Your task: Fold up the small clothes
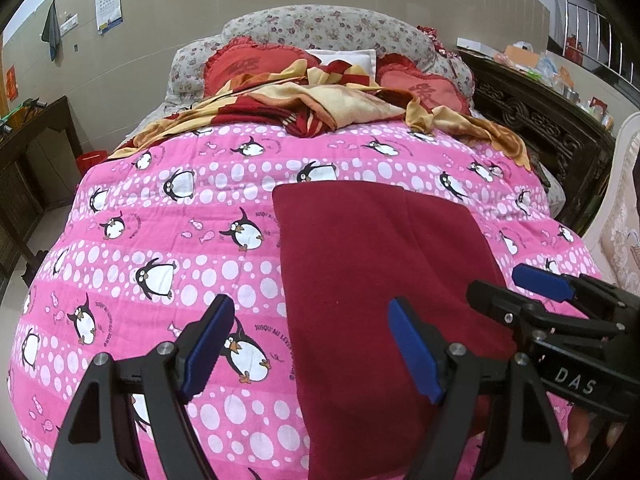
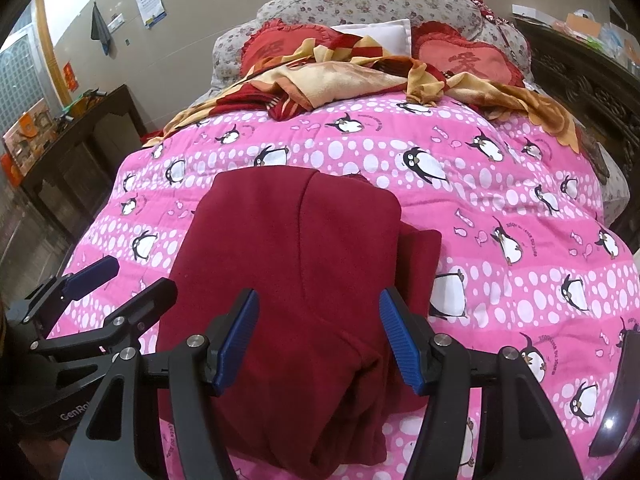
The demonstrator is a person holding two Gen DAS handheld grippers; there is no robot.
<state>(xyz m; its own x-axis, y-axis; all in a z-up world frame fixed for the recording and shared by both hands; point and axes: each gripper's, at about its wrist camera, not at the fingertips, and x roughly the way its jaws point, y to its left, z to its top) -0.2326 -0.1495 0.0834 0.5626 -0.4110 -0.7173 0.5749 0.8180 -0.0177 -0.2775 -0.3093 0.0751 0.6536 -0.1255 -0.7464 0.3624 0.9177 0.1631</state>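
Note:
A dark red garment [image 1: 380, 280] lies folded lengthwise on the pink penguin quilt [image 1: 160, 240]; it also shows in the right wrist view [image 2: 288, 264], with a sleeve end poking out at its right side [image 2: 420, 256]. My left gripper [image 1: 316, 344] is open and empty, hovering over the garment's left edge and the quilt. My right gripper [image 2: 318, 340] is open and empty, above the garment's near part. Each gripper shows in the other's view: the right one [image 1: 516, 292] at the garment's right edge, the left one [image 2: 128, 280] at its left edge.
The quilt [image 2: 520, 200] covers a bed. A crumpled yellow and red blanket [image 1: 320, 108] and red heart pillows [image 1: 240, 68] lie at the head. A dark carved cabinet [image 1: 540, 120] stands on the right, a dark table [image 1: 36, 132] on the left.

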